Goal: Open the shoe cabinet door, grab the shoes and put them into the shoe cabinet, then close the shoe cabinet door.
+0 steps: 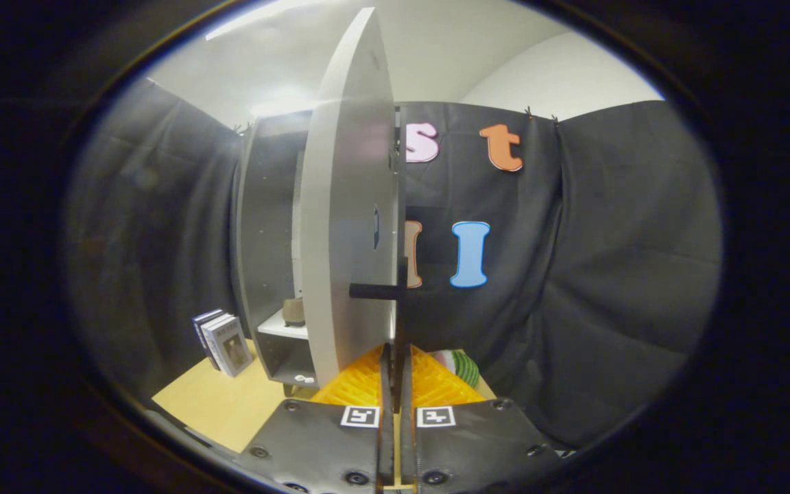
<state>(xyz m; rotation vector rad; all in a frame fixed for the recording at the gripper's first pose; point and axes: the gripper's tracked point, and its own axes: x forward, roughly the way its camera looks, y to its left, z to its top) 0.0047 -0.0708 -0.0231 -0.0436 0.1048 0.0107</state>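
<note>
The shoe cabinet is dark with a white shelf and stands on the yellow table left of and beyond my fingers. Its pale door is swung out toward me and seen almost edge-on. A black bar handle sticks out of the door near its free edge. My gripper is directly below that handle, its two fingers nearly together with the door's thin dark edge pinched between them. A brownish shoe rests on the white shelf inside the cabinet.
A few books lean upright on the table left of the cabinet. A rounded thing with green, white and pink stripes lies just right of my fingers. The black cloth wall closes in behind and on both sides.
</note>
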